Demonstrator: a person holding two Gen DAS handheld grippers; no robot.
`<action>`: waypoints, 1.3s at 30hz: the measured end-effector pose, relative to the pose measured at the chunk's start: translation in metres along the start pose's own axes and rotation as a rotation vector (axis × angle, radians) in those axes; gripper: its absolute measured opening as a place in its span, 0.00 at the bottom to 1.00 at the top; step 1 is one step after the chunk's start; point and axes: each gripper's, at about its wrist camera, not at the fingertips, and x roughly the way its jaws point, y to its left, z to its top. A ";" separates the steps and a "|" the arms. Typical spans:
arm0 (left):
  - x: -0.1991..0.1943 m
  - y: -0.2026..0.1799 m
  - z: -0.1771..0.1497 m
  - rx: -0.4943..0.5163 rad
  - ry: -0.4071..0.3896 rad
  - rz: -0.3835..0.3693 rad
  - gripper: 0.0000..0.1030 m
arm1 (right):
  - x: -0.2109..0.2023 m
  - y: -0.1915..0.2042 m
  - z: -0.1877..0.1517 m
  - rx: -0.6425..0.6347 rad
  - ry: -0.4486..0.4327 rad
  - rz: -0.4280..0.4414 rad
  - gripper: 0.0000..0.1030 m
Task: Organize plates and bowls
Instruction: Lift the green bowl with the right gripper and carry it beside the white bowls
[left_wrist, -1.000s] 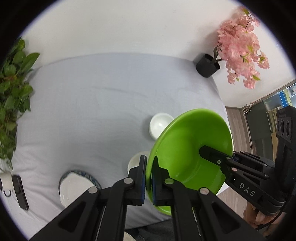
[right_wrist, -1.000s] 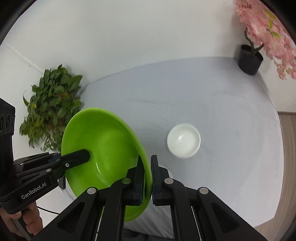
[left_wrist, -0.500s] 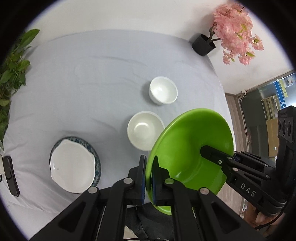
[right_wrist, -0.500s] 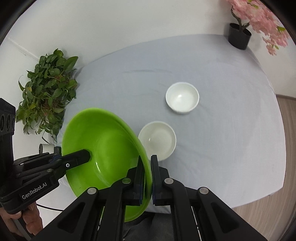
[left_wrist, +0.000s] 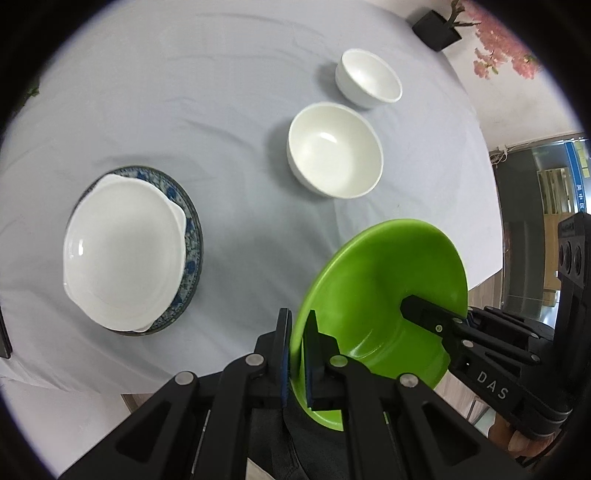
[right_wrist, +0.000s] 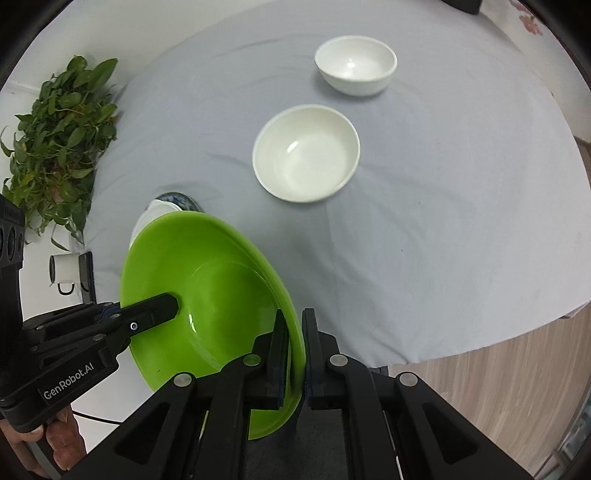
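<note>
Both grippers hold one green bowl (left_wrist: 373, 295) by opposite rims, above the table's near edge. My left gripper (left_wrist: 297, 354) is shut on its left rim; my right gripper (right_wrist: 293, 354) is shut on its right rim. The bowl also shows in the right wrist view (right_wrist: 199, 295). A white dish (left_wrist: 122, 251) lies on a blue-patterned plate (left_wrist: 190, 236) at the left. A larger white bowl (left_wrist: 334, 149) and a smaller white bowl (left_wrist: 369, 77) stand further back, also seen in the right wrist view: larger (right_wrist: 306, 151), smaller (right_wrist: 354, 62).
A grey cloth covers the round table (left_wrist: 184, 92). A green leafy plant (right_wrist: 59, 133) stands at the table's left. A black pot with pink blossoms (left_wrist: 439, 26) stands at the far right. A white mug (right_wrist: 64, 269) and a dark phone (right_wrist: 86, 273) lie at the left edge. Wooden floor (right_wrist: 498, 376) lies to the right.
Both grippers with the green bowl have tilted down and moved closer over the table. The plates and bowls look larger and nearer.
</note>
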 end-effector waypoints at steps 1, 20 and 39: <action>0.008 0.001 0.001 -0.005 0.011 -0.003 0.05 | 0.009 -0.006 -0.004 0.012 0.013 -0.002 0.05; 0.095 0.017 0.039 -0.090 0.075 0.022 0.06 | 0.119 -0.059 0.024 0.065 0.113 -0.010 0.06; 0.103 0.023 0.041 -0.125 0.055 0.007 0.06 | 0.118 -0.066 0.018 0.081 0.079 -0.027 0.07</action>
